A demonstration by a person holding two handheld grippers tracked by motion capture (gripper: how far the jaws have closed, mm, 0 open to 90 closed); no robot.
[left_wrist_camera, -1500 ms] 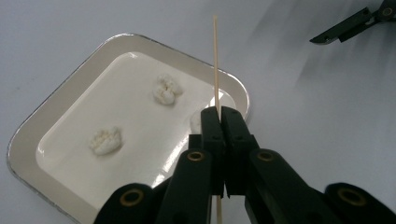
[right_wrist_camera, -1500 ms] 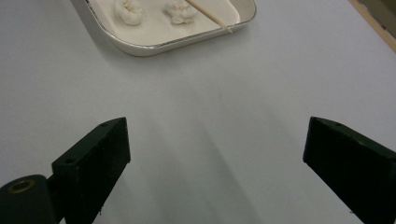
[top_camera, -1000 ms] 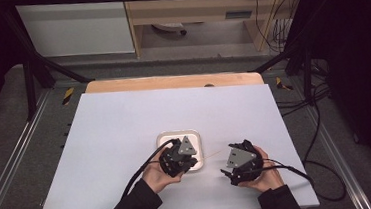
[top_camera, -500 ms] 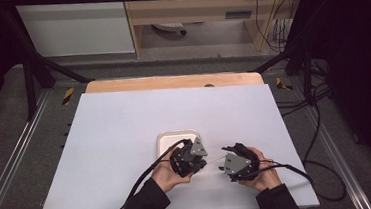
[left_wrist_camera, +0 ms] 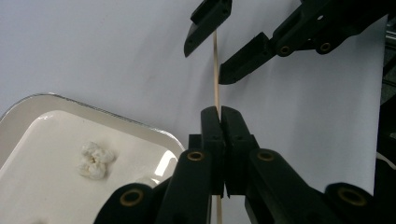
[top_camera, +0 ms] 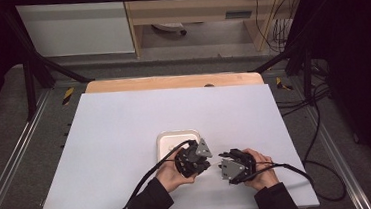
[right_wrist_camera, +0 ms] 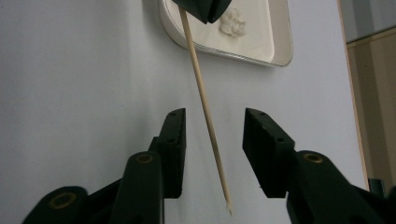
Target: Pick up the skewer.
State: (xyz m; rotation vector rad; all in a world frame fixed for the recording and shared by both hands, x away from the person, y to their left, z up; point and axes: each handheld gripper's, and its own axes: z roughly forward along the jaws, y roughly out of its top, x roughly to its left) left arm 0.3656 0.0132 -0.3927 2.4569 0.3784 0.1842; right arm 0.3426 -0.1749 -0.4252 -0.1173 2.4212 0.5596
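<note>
My left gripper [left_wrist_camera: 219,112] is shut on a thin wooden skewer [left_wrist_camera: 215,70], which sticks out past its tips. The skewer [right_wrist_camera: 201,93] runs between the jaws of my right gripper [right_wrist_camera: 214,115]. Those jaws have just been closing, and there is still a gap on each side of the stick. In the high view the left gripper [top_camera: 208,164] and right gripper [top_camera: 222,166] face each other tip to tip just in front of a white tray [top_camera: 168,137]. A small white lump [left_wrist_camera: 95,160] lies in the tray [left_wrist_camera: 28,107].
The white tabletop [top_camera: 120,124] has a wooden strip [top_camera: 171,82] along its far edge. Cables trail from both grippers toward the near edge. Metal rails and dark floor flank the table.
My left hand has moved to the right, from over the tray's near edge toward the right gripper, bringing the skewer with it. The right hand has stayed in place.
</note>
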